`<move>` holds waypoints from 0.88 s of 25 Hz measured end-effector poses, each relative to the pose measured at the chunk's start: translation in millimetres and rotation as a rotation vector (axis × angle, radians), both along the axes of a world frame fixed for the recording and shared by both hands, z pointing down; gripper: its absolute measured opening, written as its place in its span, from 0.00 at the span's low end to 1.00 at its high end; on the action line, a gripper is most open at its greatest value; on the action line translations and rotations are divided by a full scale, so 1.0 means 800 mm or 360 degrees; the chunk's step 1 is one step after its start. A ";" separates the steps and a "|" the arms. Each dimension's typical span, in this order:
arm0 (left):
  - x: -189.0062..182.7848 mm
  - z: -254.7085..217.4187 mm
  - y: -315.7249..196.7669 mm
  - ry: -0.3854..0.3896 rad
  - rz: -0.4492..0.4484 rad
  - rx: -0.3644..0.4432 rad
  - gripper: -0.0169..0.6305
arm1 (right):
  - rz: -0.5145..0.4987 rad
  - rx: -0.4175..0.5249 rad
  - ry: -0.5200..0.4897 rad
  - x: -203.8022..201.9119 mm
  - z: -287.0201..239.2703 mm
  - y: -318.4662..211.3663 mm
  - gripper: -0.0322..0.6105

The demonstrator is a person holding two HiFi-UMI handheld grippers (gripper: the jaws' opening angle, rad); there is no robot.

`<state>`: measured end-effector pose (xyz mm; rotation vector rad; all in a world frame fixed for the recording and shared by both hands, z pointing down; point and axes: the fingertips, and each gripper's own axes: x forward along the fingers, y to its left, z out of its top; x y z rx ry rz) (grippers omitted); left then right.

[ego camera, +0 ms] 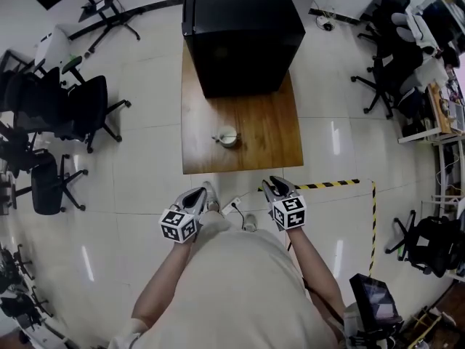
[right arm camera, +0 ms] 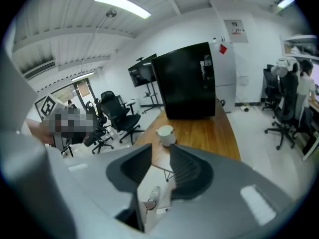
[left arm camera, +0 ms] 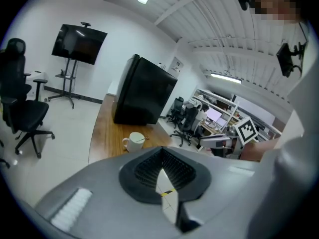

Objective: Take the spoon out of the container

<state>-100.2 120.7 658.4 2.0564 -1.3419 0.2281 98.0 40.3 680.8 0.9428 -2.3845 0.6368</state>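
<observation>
A white mug (ego camera: 228, 136) stands near the middle of the wooden table (ego camera: 269, 133). In the left gripper view the mug (left arm camera: 133, 141) has its handle to the left, and a thin spoon (left arm camera: 143, 139) leans out over its right rim. The mug (right arm camera: 165, 135) also shows in the right gripper view. My left gripper (ego camera: 197, 193) hangs just short of the table's near edge, its jaws meeting at the tips and holding nothing. My right gripper (ego camera: 277, 184) hovers at the same edge further right, its jaws apart and empty. Both are well short of the mug.
A tall black cabinet (ego camera: 240, 31) fills the far end of the table. Office chairs (ego camera: 65, 115) stand on the left and more (ego camera: 389, 64) on the right. Yellow-black tape (ego camera: 330, 185) runs along the floor at the right. A white power strip (ego camera: 231, 206) lies by the person's feet.
</observation>
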 end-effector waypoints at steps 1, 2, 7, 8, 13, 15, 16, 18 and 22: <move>-0.006 0.000 -0.013 -0.0008 0.0045 0.0006 0.00 | 0.0017 0.0001 0.0004 -0.009 -0.004 -0.013 0.23; -0.014 0.000 -0.026 -0.0013 0.0082 0.0010 0.00 | 0.0037 -0.0001 0.0009 -0.018 -0.008 -0.027 0.23; -0.048 0.002 -0.079 0.0021 0.0209 0.0013 0.00 | 0.0132 -0.0035 0.0051 -0.051 -0.018 -0.083 0.23; -0.053 0.004 -0.086 0.0035 0.0239 0.0009 0.00 | 0.0147 -0.0043 0.0060 -0.058 -0.018 -0.092 0.23; -0.053 0.008 -0.104 0.0105 0.0426 -0.0004 0.00 | 0.0207 -0.0074 0.0138 -0.083 -0.014 -0.127 0.22; -0.047 0.011 -0.112 0.0102 0.0502 0.0002 0.00 | 0.0210 -0.0089 0.0168 -0.088 -0.009 -0.138 0.22; -0.044 0.012 -0.117 0.0098 0.0529 0.0003 0.00 | 0.0203 -0.0101 0.0182 -0.090 -0.005 -0.143 0.22; -0.041 0.010 -0.127 0.0090 0.0557 0.0012 0.00 | 0.0173 -0.0133 0.0207 -0.095 0.005 -0.150 0.22; -0.045 0.010 -0.153 0.0072 0.0515 0.0022 0.00 | 0.0079 -0.0191 0.0258 -0.103 0.042 -0.171 0.22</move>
